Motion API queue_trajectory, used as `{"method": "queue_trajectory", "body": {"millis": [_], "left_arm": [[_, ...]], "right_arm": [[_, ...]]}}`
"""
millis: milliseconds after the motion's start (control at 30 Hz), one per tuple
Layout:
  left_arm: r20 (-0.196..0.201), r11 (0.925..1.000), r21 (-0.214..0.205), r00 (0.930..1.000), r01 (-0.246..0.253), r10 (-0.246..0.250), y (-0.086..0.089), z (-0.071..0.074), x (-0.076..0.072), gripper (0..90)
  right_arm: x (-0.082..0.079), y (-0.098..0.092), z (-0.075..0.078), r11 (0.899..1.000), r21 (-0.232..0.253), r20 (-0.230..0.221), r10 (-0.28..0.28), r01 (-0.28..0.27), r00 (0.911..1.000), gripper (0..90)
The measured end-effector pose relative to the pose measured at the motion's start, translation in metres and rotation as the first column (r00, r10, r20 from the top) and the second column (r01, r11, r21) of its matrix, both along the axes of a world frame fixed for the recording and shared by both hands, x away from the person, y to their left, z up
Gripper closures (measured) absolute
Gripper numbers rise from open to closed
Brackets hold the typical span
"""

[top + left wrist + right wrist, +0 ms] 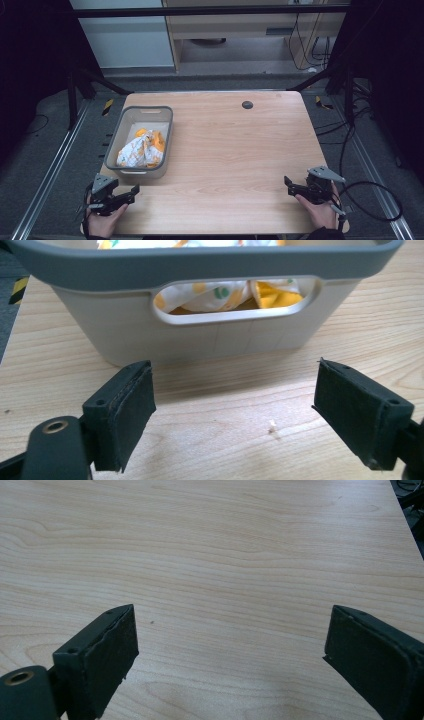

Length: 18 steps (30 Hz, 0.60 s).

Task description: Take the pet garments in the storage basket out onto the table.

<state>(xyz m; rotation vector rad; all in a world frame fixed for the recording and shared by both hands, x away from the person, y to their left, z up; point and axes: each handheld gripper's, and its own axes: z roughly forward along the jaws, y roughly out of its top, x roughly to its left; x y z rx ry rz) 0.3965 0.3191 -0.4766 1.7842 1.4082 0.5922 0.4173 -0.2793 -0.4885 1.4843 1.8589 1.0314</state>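
Note:
A grey plastic basket (122, 131) stands on the left side of the wooden table (225, 150). Inside it lies a crumpled white cloth with orange and green print (141, 149). In the left gripper view the basket's near wall (115, 335) is close ahead, and the cloth (220, 292) shows through its handle slot. My left gripper (131, 192) is open near the table's front left corner, just short of the basket, with nothing between its jaws (234, 412). My right gripper (289, 184) is open at the front right over bare wood (230, 650).
A small dark round grommet (247, 104) sits near the table's far edge. Metal frame bars and rails run beside the table. Cables lie on the floor at the right. A tiny white crumb (272, 427) lies on the wood between the left jaws.

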Motion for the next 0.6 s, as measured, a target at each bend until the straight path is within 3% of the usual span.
{"method": "queue_trajectory", "body": {"millis": [200, 600], "left_arm": [[0.015, 0.9999, -0.011, 0.9999, 0.005, -0.005, -0.001, 0.004, -0.005, 16.6], [0.055, 0.9998, -0.02, 0.9985, 0.004, -0.003, -0.001, 0.015, -0.009, 17.0]], "right_arm": [[-0.002, -0.001, 0.002, 1.0, 0.017, 0.013, 0.002, -0.002, 0.9999, 6.2], [-0.003, -0.003, 0.001, 1.0, 0.005, 0.024, 0.009, -0.009, 0.9997, 6.8]]}}
